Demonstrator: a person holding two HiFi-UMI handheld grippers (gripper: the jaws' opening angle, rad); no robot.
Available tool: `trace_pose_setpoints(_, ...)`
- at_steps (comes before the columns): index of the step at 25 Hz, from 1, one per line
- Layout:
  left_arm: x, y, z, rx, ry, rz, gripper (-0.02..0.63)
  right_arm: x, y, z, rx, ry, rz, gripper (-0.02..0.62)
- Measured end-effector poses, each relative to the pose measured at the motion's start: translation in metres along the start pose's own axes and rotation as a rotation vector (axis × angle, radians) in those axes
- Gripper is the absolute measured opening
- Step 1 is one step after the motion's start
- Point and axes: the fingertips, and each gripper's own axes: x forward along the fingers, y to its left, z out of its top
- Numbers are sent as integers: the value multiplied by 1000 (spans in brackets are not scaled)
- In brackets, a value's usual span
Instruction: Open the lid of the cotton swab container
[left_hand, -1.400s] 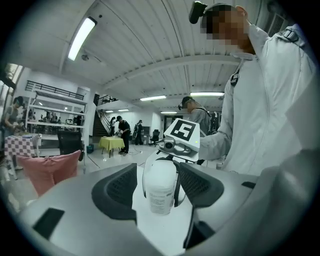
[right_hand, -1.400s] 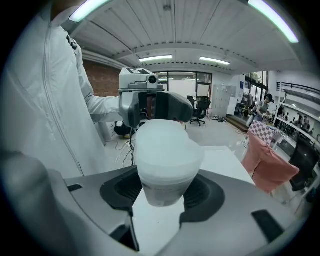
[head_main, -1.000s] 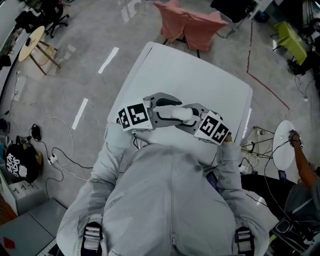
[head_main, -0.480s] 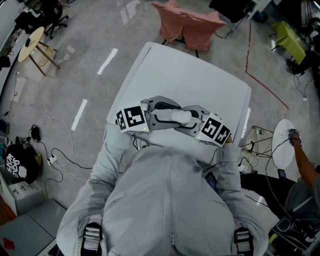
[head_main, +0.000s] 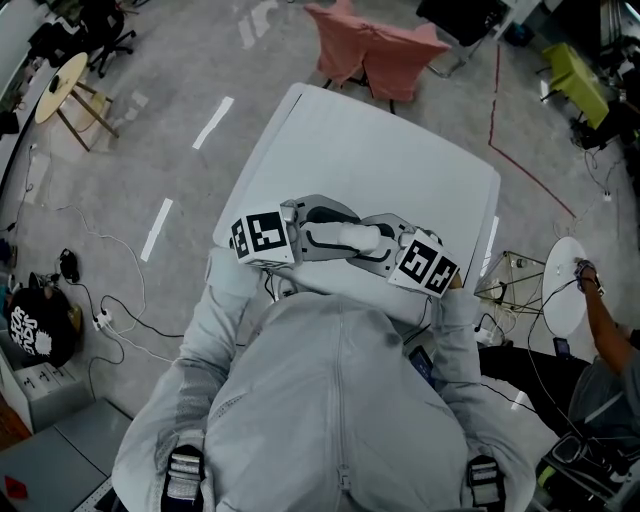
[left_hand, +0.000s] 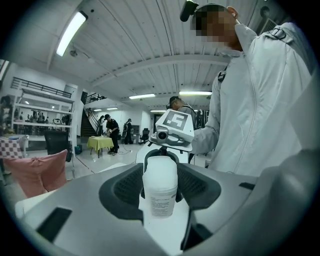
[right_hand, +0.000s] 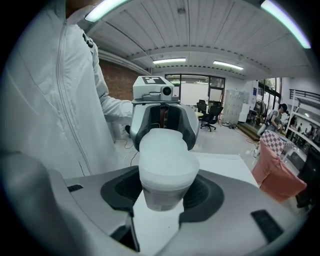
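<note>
Left hand-held gripper (head_main: 326, 226) and right hand-held gripper (head_main: 374, 241) face each other tip to tip over the counter (head_main: 400, 150). Each is clamped on one end of the cotton swab container (head_main: 352, 234), and both sets of jaws have just been closing onto it. The container lies on its side, its long axis running straight from one hand-held gripper to the other, across the person's front. In the left gripper view its near end carries a printed label. In the right gripper view a broader, rimmed, translucent part sits between the jaws. Whether it touches the counter cannot be told.
</note>
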Motion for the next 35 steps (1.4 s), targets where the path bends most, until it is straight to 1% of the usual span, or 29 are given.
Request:
trace_pose_setpoints(2, -2, 0, 0, -45, -36, -28, 216, 1, 0, -1, -36, 16, -13, 239)
trace_pose_setpoints(5, -6, 0, 1, -130, -111, -67, 215, 4, 1, -3, -84, 52, -37, 236)
trace_pose_setpoints(7, -9, 2, 1, -181, -159, -83, 215, 5, 2, -3, -86, 58, -43, 236)
trace_pose_setpoints(9, -11, 6, 4, -239, -228, -92, 218, 3, 1, 0, -72, 41, -53, 236)
trace_pose_setpoints(11, -14, 13, 10, -287, -305, -78, 222, 1, -2, 2, -53, 17, -62, 235)
trace_pose_setpoints(12, -16, 17, 13, -296, -337, -58, 227, -1, -2, 2, -45, 10, -64, 235)
trace_pose_setpoints(14, -16, 26, 21, -283, -373, 9, 229, -3, -2, -3, -39, 6, -64, 235)
trace_pose_setpoints(17, -18, 42, 27, -229, -359, 120, 227, -4, 4, -7, -32, -1, -45, 235)
trace_pose_setpoints(19, -19, 46, 30, -194, -334, 153, 222, -4, 7, -3, -17, -11, -35, 235)
trace_pose_setpoints(21, -21, 49, 32, -185, -329, 176, 219, -5, 6, 0, -8, -17, -36, 235)
trace_pose_setpoints(24, -23, 54, 30, -225, -349, 203, 219, -8, 7, 1, -6, -24, -34, 233)
trace_pose_setpoints(26, -23, 56, 28, -243, -354, 207, 219, -8, 7, 1, -4, -28, -33, 233)
trace_pose_setpoints(31, -21, 54, 24, -232, -325, 220, 212, -9, 8, 5, 12, -74, -36, 232)
trace_pose_setpoints(32, -21, 54, 23, -231, -321, 226, 204, -10, 8, 7, 19, -90, -40, 232)
trace_pose_setpoints(33, -21, 53, 22, -228, -315, 233, 175, -11, 8, 9, 27, -105, -44, 232)
trace_pose_setpoints(34, -21, 53, 20, -227, -310, 240, 140, -13, 7, 10, 34, -118, -49, 231)
trace_pose_setpoints(35, -20, 54, 19, -228, -307, 246, 91, -14, 6, 11, 38, -127, -53, 230)
